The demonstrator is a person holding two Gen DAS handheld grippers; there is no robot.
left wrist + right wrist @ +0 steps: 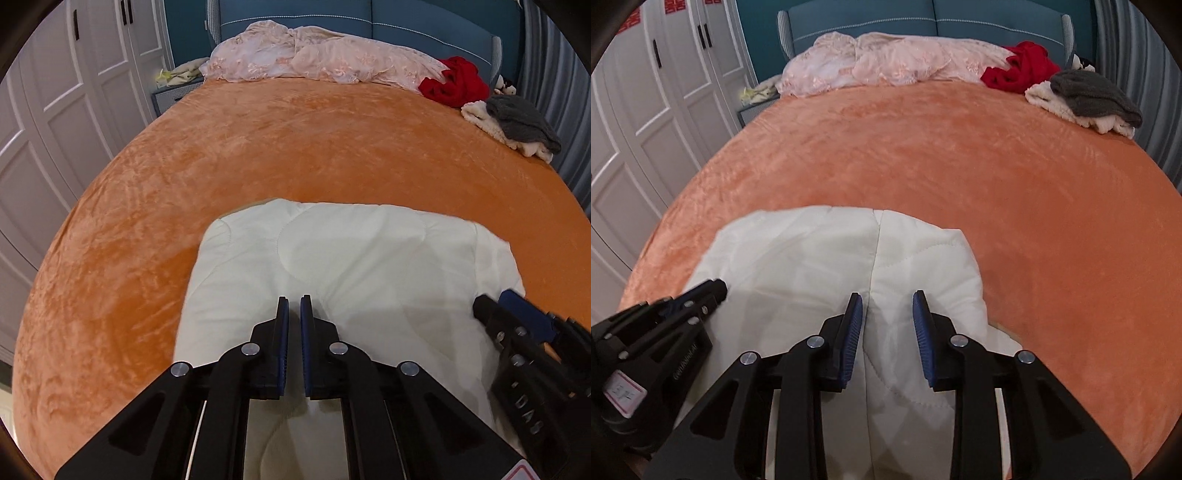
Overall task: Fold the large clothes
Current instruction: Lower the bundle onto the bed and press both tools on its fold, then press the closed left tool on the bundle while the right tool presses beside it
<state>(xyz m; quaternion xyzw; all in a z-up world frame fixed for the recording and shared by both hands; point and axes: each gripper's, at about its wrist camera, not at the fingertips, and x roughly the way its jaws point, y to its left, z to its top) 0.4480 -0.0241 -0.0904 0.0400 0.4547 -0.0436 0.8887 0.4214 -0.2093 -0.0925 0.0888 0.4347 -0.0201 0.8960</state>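
Left claw (pixel 294 301): pads nearly together, a thin slit between them; we see no cloth pinched at the tips, so we call it closed and empty.
Right claw (pixel 887 295): jaws partly apart, straddling a raised seam of the quilt; we can't tell if the pads press on it or just sit either side.
Quilt (pixel 354 258): white, padded, directly under and ahead of both claws, lying on the orange bed cover (pixel 295 147). Far edge rounded and doubled, so we judge at least one fold is in.
Claws to each other: left claw sits to the left of the right one, both over the quilt's near half, both angled down.
Beyond claws: pink bedding (pixel 314 55) at the headboard, red garment (pixel 456 81) and grey-and-cream pile (pixel 517 123) far right, well apart from the quilt.
Done: quilt looks folded into a compact block, edges roughly squared.
Left: we reckon another fold or a tidy-up; right side edge looks loose and uneven. The other clothes not yet touched, as far as we see.
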